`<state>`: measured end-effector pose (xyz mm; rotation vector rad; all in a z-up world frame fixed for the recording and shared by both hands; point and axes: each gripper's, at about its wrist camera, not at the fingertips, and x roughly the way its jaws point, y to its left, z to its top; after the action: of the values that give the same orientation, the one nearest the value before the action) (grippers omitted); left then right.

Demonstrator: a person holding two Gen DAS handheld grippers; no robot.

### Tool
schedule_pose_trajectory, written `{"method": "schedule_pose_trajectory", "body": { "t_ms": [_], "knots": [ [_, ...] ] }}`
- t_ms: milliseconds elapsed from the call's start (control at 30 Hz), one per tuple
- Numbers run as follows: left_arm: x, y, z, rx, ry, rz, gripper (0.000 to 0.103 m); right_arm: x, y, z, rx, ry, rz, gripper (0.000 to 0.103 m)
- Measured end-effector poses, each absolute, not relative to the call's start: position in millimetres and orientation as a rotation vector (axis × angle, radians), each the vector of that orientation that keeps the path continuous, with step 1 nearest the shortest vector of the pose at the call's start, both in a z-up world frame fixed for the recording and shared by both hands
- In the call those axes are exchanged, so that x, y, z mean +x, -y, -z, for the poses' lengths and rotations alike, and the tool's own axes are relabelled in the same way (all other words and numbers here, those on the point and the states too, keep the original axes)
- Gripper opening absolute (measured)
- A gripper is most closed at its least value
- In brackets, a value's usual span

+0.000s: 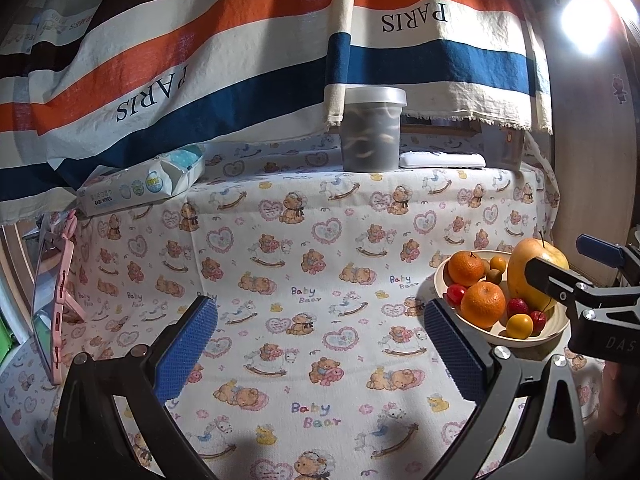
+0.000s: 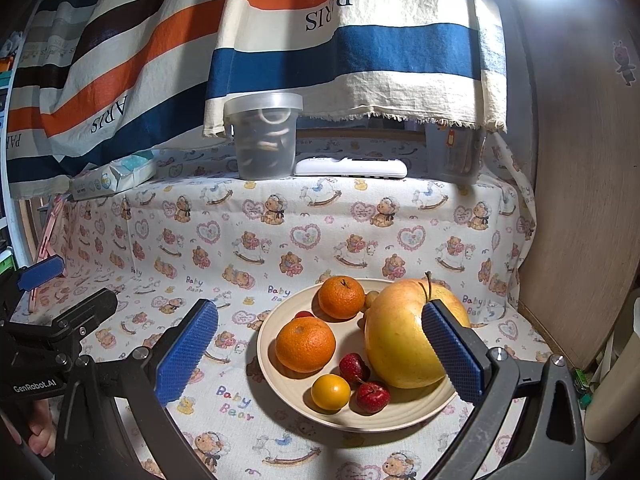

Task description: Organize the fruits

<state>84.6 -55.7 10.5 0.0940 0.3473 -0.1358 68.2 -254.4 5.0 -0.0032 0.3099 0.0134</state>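
A cream bowl point(image 2: 280, 392) point(image 1: 440, 280) on the bear-print cloth holds a big yellow apple point(image 2: 396, 340) point(image 1: 532, 268), two oranges point(image 2: 306, 344) point(image 2: 341, 297), a small yellow fruit point(image 2: 330, 392) and small red fruits point(image 2: 373, 397). My right gripper point(image 2: 320, 348) is open, its blue pads point(image 2: 188, 352) straddling the bowl just in front of the fruit. Left of the bowl, my left gripper point(image 1: 320, 352) is open over bare cloth with nothing between its fingers. The right gripper point(image 1: 580, 272) shows at the right edge of the left wrist view, the left gripper point(image 2: 60, 292) at the left edge of the right wrist view.
A raised ledge at the back carries a lidded plastic tub point(image 2: 266, 138), a white remote point(image 2: 351, 168), a clear container point(image 2: 454, 152) and a pack of baby wipes point(image 1: 136, 186). A striped towel point(image 1: 240, 40) hangs above. A pink-cased tablet point(image 1: 50, 308) stands left; a wooden panel point(image 2: 580, 220) is right.
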Motion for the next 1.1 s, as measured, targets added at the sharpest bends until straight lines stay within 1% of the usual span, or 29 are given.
{"method": "schedule_pose_trajectory", "body": {
  "t_ms": [1100],
  "knots": [
    [83.2,57.1,-10.8,0.107,-0.338,0.14,0.103,67.5,251.8,-5.1,-0.005,-0.311,-0.012,0.103]
  ]
}}
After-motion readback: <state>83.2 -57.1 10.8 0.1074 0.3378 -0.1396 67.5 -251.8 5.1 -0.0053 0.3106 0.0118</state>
